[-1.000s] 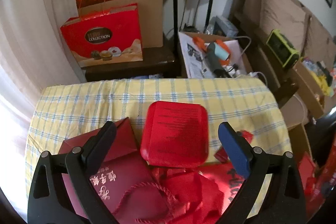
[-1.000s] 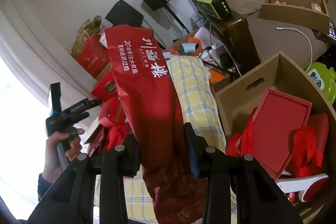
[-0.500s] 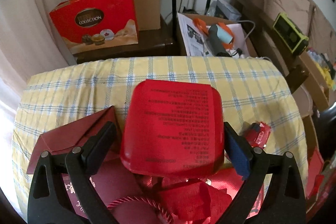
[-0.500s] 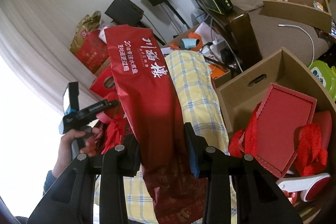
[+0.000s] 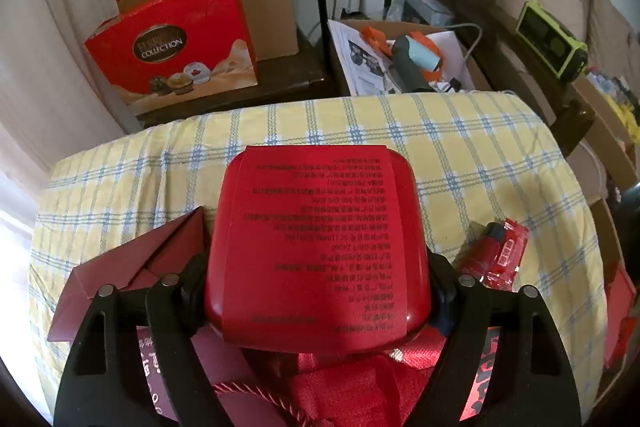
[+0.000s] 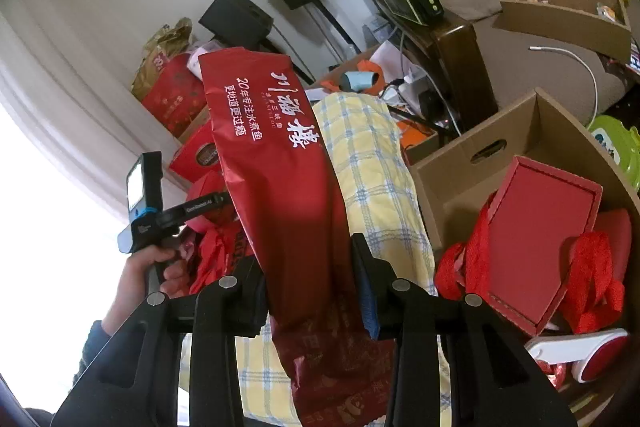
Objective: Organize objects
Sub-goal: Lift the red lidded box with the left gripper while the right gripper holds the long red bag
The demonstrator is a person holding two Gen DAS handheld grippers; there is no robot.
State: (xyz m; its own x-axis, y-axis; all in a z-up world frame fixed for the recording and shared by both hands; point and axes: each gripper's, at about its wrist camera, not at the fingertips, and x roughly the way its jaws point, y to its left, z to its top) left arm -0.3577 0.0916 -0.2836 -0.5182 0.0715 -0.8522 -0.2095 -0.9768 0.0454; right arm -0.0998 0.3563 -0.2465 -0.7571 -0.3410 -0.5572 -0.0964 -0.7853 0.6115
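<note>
A glossy red box with rounded corners and black print lies on a pile of red items on the yellow checked table. My left gripper straddles it; its jaws are closing and both pads touch the box's sides. Under the box lie a maroon paper bag and red ribbon fabric. My right gripper is shut on a long red packet with white characters, held upright above the table's edge. In the right wrist view a hand holds the left gripper at the left.
An open cardboard box at the right of the table holds a flat red box and red ribbons. A small red packet lies on the cloth. Behind the table stand a red gift box, speaker stands and a sofa with a green radio.
My left gripper came down over the red box, which now fills the space between its fingers, and the fingers closed in on its sides. The right gripper and its packet stayed still.
</note>
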